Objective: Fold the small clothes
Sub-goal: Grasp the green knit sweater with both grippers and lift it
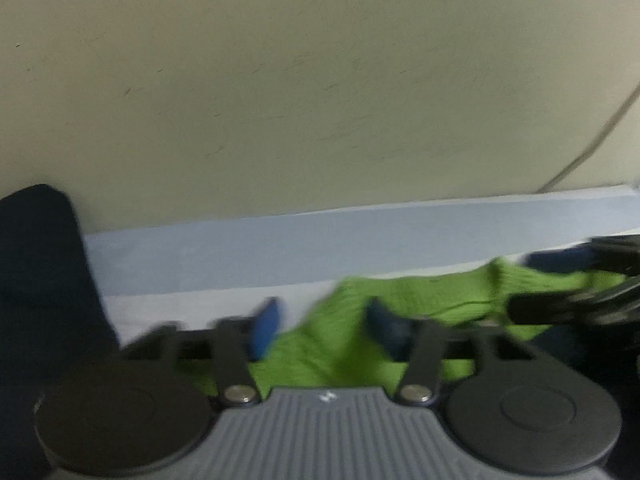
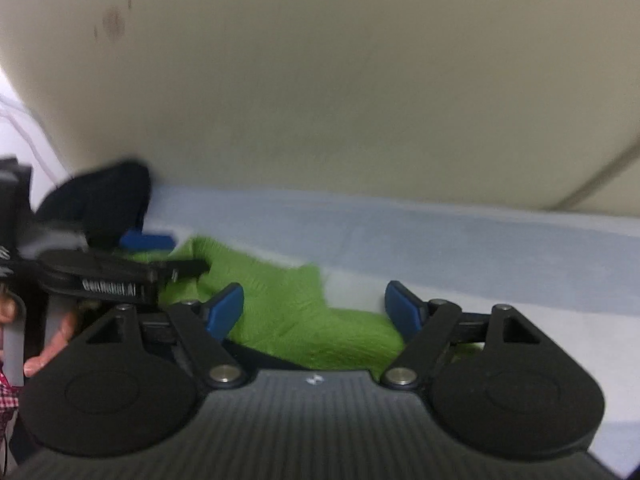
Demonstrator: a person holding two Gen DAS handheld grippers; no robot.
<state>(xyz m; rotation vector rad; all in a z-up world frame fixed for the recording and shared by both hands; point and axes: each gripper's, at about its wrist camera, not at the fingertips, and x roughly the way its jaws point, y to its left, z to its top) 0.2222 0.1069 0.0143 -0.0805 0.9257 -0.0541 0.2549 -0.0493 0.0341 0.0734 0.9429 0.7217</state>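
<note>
left gripper (image 1: pixel 324 330): blue pads apart, green cloth lying between them, no press visible through the blur.
right gripper (image 2: pixel 316 312): jaws fairly wide, astride the cloth, not pinching.
green garment (image 2: pixel 288 312): knitted, soft, light, limp; spread on the pale blue bed sheet (image 2: pixel 480 248); best pinched at an edge or corner.
dark garment (image 2: pixel 104 200): bunched beyond, against the wall.
</note>
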